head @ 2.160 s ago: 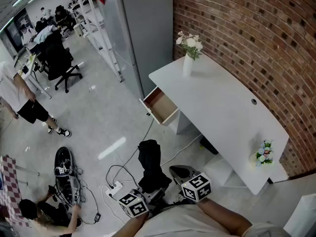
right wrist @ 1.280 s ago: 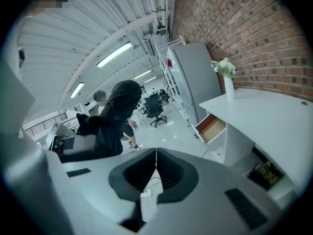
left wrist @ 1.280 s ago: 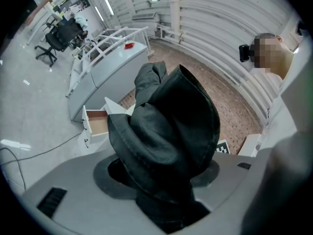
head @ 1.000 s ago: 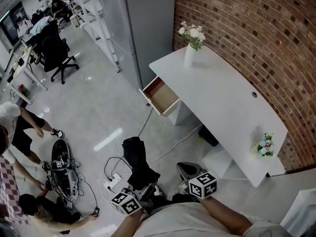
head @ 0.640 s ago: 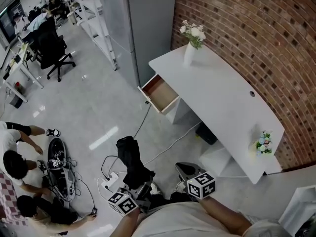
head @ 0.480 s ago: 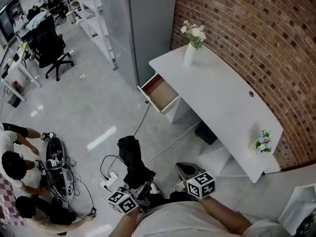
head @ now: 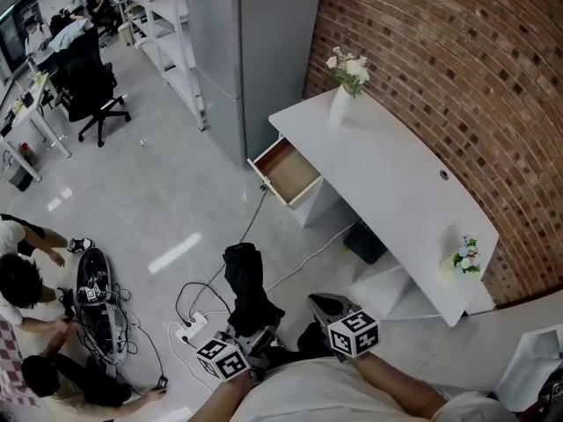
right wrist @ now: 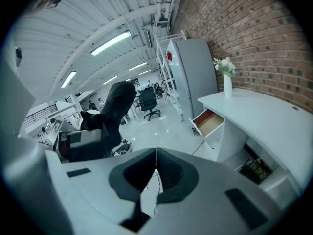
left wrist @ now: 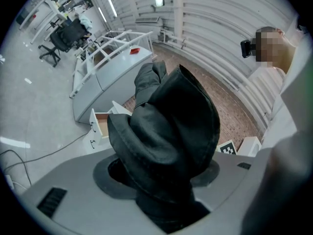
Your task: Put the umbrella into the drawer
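Observation:
A black folded umbrella (head: 249, 288) stands up from my left gripper (head: 251, 334), which is shut on its lower end. In the left gripper view the umbrella (left wrist: 166, 131) fills the middle and hides the left gripper (left wrist: 165, 174). My right gripper (head: 322, 307) is beside it, shut with nothing in it; in the right gripper view the tips of the right gripper (right wrist: 156, 153) meet. The open drawer (head: 286, 172) sticks out of the left end of the white desk (head: 396, 192), well ahead of both grippers. The drawer (right wrist: 211, 122) shows a bare wooden inside.
A vase of flowers (head: 341, 104) and a small flower pot (head: 464, 262) stand on the desk. A brick wall (head: 457, 69) runs behind it, with a grey cabinet (head: 255, 51) beside it. A power strip with cables (head: 189, 328) lies on the floor. People (head: 26, 297) crouch at the left.
Both grippers and the held umbrella have shifted only slightly in the head view. The people at the left have moved about on the floor.

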